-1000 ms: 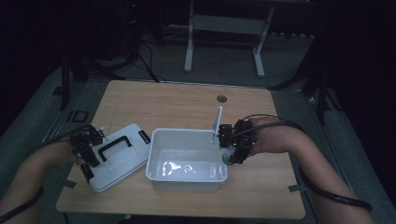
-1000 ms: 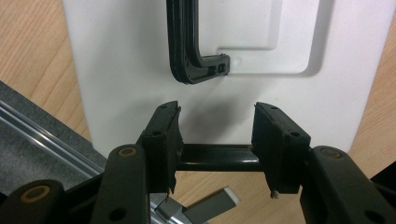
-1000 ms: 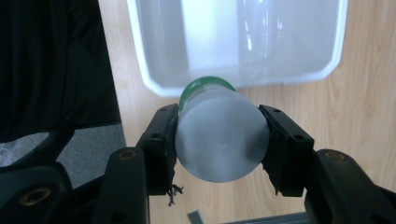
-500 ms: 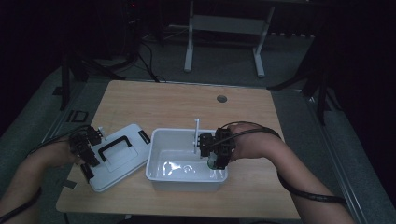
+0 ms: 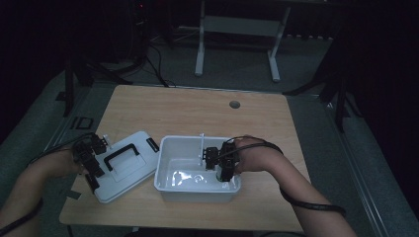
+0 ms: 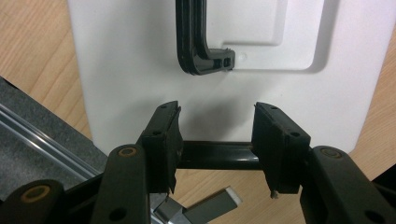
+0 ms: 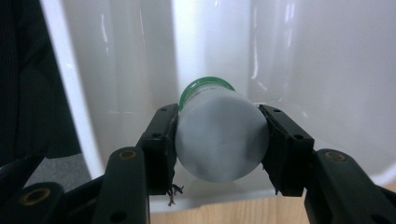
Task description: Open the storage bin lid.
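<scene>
A white bin (image 5: 197, 193) stands open at the table's front middle. Its white lid (image 5: 129, 170) with a black handle (image 5: 123, 152) lies flat to the left of it. My left gripper (image 5: 91, 163) is at the lid's near-left end. In the left gripper view it (image 6: 217, 109) is shut on the black latch (image 6: 217, 156) at the edge of the lid (image 6: 140, 56). My right gripper (image 5: 217, 168) reaches down inside the bin at its right side. There it (image 7: 217, 116) is shut on a white bottle (image 7: 219, 144) with a green cap (image 7: 205, 86), close to the bin's inner wall (image 7: 327, 70).
The wooden table (image 5: 197, 108) has a round cable hole (image 5: 234, 104) near its far edge. A white metal stand (image 5: 237, 29) and cables (image 5: 153, 64) are on the dark floor beyond. The lid's left end sits close to the table's left edge (image 5: 79, 197).
My right gripper, with the bottle in it, has moved left from the bin's right rim and sunk down into the bin. The left gripper and the lid have stayed put.
</scene>
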